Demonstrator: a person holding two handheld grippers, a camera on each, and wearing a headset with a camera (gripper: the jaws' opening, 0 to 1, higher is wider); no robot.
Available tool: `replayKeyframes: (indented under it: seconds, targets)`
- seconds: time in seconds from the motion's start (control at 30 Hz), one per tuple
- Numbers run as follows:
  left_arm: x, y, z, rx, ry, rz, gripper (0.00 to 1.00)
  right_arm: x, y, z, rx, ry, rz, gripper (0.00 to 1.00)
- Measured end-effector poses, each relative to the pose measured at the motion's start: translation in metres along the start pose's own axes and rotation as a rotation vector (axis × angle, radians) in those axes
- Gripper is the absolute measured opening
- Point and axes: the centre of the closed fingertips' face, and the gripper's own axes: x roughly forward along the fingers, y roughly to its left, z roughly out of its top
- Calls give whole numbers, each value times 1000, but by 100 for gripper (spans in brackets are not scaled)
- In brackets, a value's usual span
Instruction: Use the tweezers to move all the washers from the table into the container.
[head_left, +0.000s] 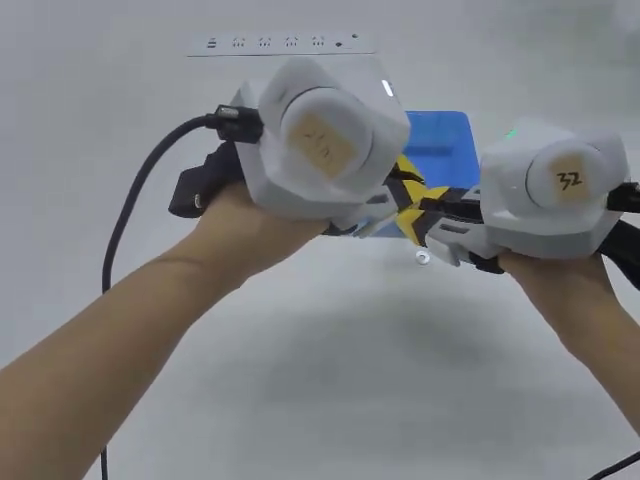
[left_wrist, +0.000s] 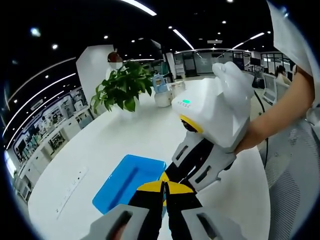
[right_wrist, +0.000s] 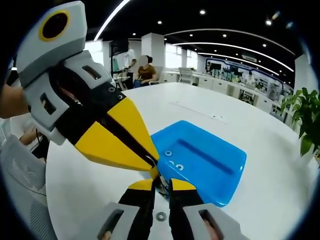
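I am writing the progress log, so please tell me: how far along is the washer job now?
Done: a few washers already lie in the blue container. In hand: the left hand-held gripper, shut, meets the right hand-held gripper by the container's near edge; what the right one holds, I cannot tell. Left: one washer lies on the table.

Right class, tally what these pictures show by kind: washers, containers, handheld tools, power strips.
Small silver metal ring washers: 4
Blue rectangular plastic container: 1
White-and-yellow handheld two-jaw tools, left tool and right tool: 2
Long white power strip: 1
Total: 8
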Motion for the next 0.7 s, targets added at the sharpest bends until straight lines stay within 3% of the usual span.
replayKeyframes:
  seconds: [0.17,0.43,0.53,0.7]
  targets:
    - [1,2,0,-22,-8,-3,0,0,0,-1,-18,0,-2,6]
    - [0,-7,-1,-11,9,-37,0,-1,3,-5,-184,52,-41,4]
    - [-3,-8,-2,7,22,-39,0,-1,4,-5,-187,58,-33,4]
    - [-11,-8,6,21,17,-52,0,-8,8,5,-168,34,-16,3]
